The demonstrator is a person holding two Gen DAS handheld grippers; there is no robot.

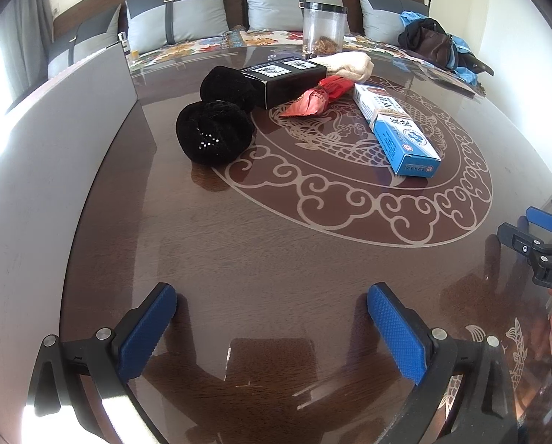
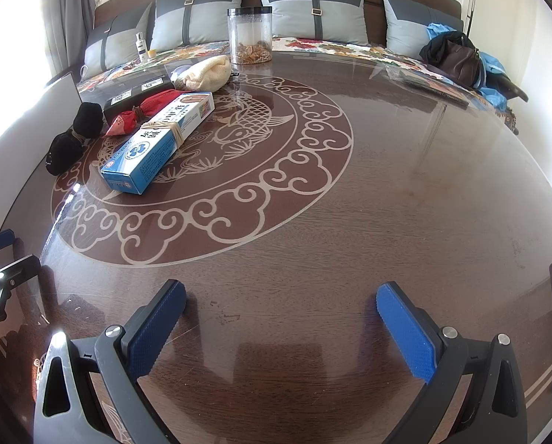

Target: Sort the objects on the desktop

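Both the left gripper (image 1: 272,307) and right gripper (image 2: 281,305) are spread, empty. The clutter sits mid-frame, upper left: grabbing the blue box (image 1: 398,125) could drag the touching red pouch (image 1: 318,98) across the glossy tabletop (image 1: 276,244).

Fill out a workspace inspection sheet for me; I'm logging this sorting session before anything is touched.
Surface: glossy dark wood table with fish inlay.
Job's things: blue box, black box, red pouch, two black knit items, cream cloth, clustered together.
Clutter: clear jar at far edge.
Grippers: left gripper and right gripper open, empty.
Cables: nothing seen.
Surroundings: sofa cushions, brown bag.
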